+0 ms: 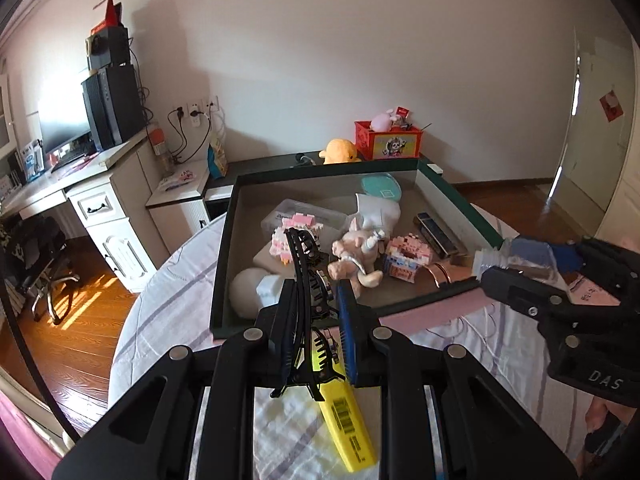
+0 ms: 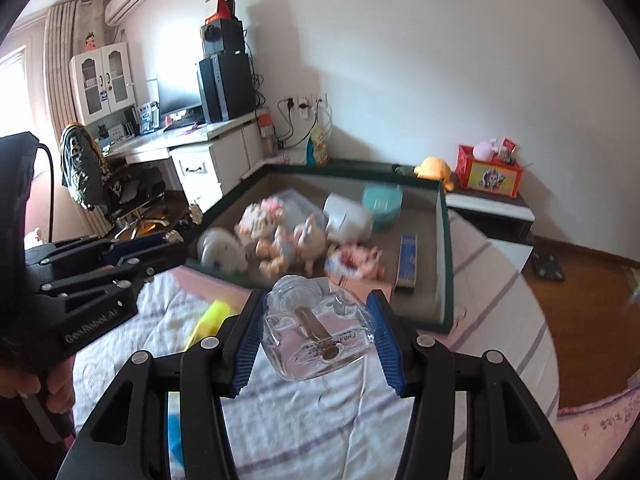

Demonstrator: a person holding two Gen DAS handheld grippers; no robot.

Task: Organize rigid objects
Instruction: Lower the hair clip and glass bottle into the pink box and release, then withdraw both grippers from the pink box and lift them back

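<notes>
My left gripper [image 1: 316, 304] is shut on a black hair claw clip [image 1: 310, 280] and holds it above the bed, at the near edge of the dark green box [image 1: 224, 248]. My right gripper [image 2: 316, 312] is shut on a clear glass bottle [image 2: 316, 340], just short of the box's near wall [image 2: 440, 312]. The box holds toys: a plush pig [image 1: 354, 256], pink block models [image 1: 406, 258], a teal round tin [image 1: 380, 188] and a dark blue case [image 1: 438, 234]. A yellow highlighter [image 1: 348, 420] lies on the bed under the left gripper; it also shows in the right wrist view [image 2: 208, 320].
The box sits on a bed with a white and purple striped cover [image 1: 168, 312]. A white desk [image 1: 100, 200] with a monitor stands at the left. A red toy box [image 1: 388, 140] and yellow plush [image 1: 340, 151] sit on a low table behind. Wooden floor [image 1: 80, 320] lies beyond the bed.
</notes>
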